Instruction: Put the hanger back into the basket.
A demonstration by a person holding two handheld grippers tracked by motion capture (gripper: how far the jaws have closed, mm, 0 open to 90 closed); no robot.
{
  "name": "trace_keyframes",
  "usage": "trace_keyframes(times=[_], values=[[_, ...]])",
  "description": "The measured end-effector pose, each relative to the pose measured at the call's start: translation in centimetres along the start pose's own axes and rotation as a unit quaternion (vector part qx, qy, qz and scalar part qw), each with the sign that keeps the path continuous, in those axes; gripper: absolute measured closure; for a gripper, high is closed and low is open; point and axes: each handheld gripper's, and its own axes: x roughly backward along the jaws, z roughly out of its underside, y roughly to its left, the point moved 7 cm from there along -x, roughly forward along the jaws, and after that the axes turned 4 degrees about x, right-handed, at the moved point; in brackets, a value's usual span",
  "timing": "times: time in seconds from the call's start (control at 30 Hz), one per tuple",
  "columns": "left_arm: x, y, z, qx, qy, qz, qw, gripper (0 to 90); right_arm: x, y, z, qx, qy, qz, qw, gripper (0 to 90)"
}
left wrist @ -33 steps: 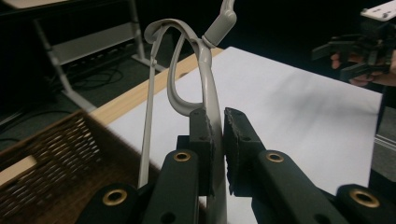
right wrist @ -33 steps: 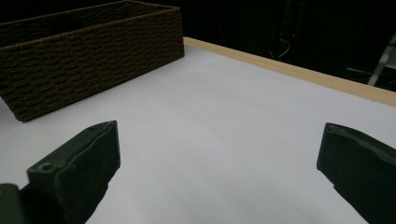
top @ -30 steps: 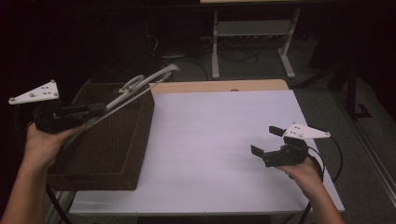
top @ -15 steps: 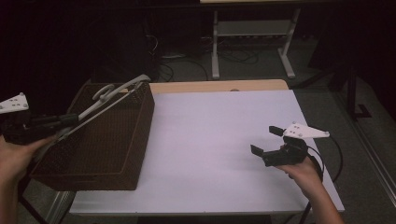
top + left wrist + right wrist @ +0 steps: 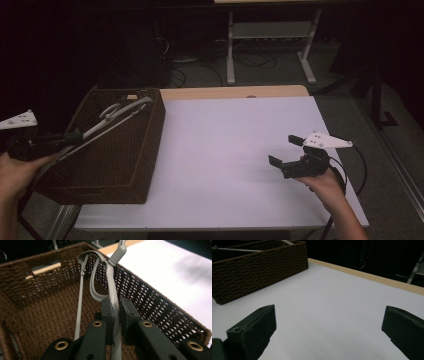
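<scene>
Fingers (image 5: pixel 252 331) wide apart over white table (image 5: pixel 332 310), wicker basket (image 5: pixel 259 267) far-left.

A: Basket (image 5: pixel 107 165) position?
B: Left end of the table (image 5: pixel 225 150), hanging past its left edge.
A: Inside it?
B: A hanger (image 5: pixel 117 114), hook end toward the far wall, clamped in the left gripper (image 5: pixel 117 315) just left of the basket.
A: Right side?
B: The right gripper (image 5: pixel 287 151), above the table's right part, well apart from the basket.

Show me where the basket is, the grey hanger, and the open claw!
Wicker basket (image 5: pixel 102 165), high view, on its woven bottom.
Grey hanger (image 5: pixel 112 293), left gripper view, on the bar just above the shut left claw.
Right claw (image 5: pixel 287 151), high view, midway between its open tips.
</scene>
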Motion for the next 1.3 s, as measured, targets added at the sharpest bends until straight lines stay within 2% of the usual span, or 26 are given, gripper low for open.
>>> trace_keyframes(times=[0.13, 0.33, 0.53, 0.67, 0.73, 0.87, 1.07, 1.3], values=[[-1.3, 0.2, 0.3, -0.002, 0.021, -0.001, 0.9998, 82.7, 0.0, 0.0, 0.0, 0.000, 0.000, 0.000, 1.0000, 0.0], [-2.7, 0.6, 0.9, 0.005, 0.034, 0.005, 0.9994, 82.7, 0.2, -0.1, 0.0, -0.002, -0.003, 0.002, 1.0000, 0.0], [-3.2, 1.2, 1.6, 0.016, 0.038, 0.008, 0.9991, 82.5, 0.2, -0.1, 0.0, -0.003, -0.002, 0.003, 1.0000, 0.0], [-3.2, 1.7, 2.0, 0.017, 0.039, 0.001, 0.9991, 81.3, 0.2, -0.1, 0.0, -0.002, -0.002, 0.003, 1.0000, 0.0], [-2.9, 2.0, 1.9, 0.016, 0.035, -0.013, 0.9992, 75.4, 0.2, -0.1, 0.0, -0.002, -0.003, 0.003, 1.0000, 0.0], [-2.6, 2.2, 1.9, 0.024, 0.024, -0.022, 0.9992, 63.8, 0.2, -0.1, -0.1, -0.002, -0.003, 0.003, 1.0000, 0.0], [-2.3, 1.7, 1.2, 0.029, 0.000, -0.012, 0.9995, 52.5, 0.3, -0.1, -0.1, -0.001, -0.004, 0.003, 1.0000, 0.0], [-2.5, 0.2, -0.1, 0.023, -0.033, -0.005, 0.9992, 39.2, 0.3, -0.1, -0.2, 0.003, -0.005, 0.002, 1.0000, 0.0]])
